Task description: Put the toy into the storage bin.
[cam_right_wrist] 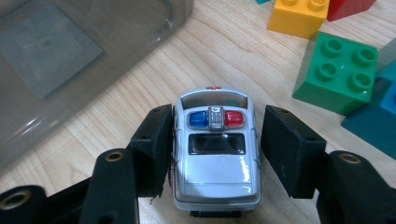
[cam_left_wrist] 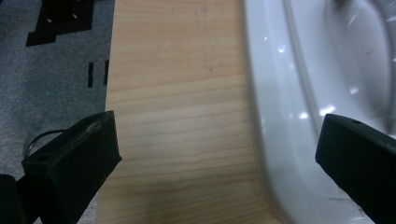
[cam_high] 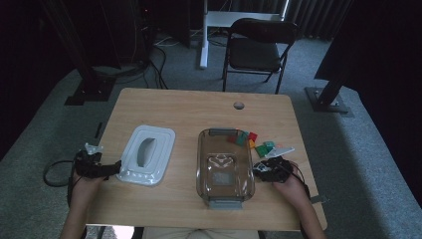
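Now the toy police car [cam_right_wrist: 215,156], low in the right gripper view, is straddled by the right gripper [cam_right_wrist: 215,154]; one jaw touches, the other stands off. Small, hard, glossy, it should be pinched across its sides. The clear container [cam_high: 225,167] looks empty; the left gripper [cam_left_wrist: 219,158] is spread wide beside the white lid [cam_left_wrist: 299,107].

In the right gripper view the toy police car [cam_right_wrist: 215,156] is cut off at its rear by the bottom edge, and its left flank is hidden behind the left jaw of the right tongs [cam_right_wrist: 215,154]. The clear plastic container [cam_right_wrist: 70,60] runs off the top and left edges. The white lid [cam_left_wrist: 322,93] in the left gripper view is cut by the top, right and bottom edges. In the high view the toy blocks [cam_high: 254,142] are too small to count, and the car is hidden among the tongs.
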`<state>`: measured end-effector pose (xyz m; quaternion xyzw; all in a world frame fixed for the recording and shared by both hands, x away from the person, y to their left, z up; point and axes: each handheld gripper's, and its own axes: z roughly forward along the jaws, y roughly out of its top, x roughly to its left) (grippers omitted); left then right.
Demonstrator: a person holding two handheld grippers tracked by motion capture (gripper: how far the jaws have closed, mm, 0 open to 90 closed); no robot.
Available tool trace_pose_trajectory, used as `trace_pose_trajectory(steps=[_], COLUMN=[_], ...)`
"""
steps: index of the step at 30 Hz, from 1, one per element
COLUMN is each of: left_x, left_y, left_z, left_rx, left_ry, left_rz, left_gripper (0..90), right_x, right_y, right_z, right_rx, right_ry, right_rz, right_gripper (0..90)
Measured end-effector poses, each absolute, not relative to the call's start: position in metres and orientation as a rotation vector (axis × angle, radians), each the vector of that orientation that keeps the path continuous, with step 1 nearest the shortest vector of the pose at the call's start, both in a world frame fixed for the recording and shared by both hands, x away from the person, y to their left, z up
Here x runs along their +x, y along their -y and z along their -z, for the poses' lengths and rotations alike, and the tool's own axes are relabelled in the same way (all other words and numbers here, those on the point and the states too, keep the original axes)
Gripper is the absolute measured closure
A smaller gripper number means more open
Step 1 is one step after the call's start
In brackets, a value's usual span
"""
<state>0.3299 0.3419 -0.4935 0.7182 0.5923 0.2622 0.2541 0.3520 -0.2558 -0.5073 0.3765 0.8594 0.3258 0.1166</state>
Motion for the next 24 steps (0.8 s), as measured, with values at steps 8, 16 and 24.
trace_pose_trajectory(steps=[8, 16, 24], left_x=[0.334, 0.354, 0.358], left_y=[-0.361, -0.364, -0.348], left_z=[0.509, 0.520, 0.521], left_rx=[1.888, 1.872, 1.914], left_ry=[-1.670, -1.718, -1.649], left_rz=[-0.669, -0.671, -0.663], left_gripper=[0.4, 0.4, 0.6], right_x=[0.355, 0.354, 0.352], right_y=[0.252, 0.251, 0.250], right_z=[0.510, 0.510, 0.509], right_rx=[1.083, 1.079, 1.072], right_ry=[-2.538, -2.531, -2.538], right_rz=[-0.936, -0.935, -0.918], right_gripper=[46.8, 47.5, 48.2])
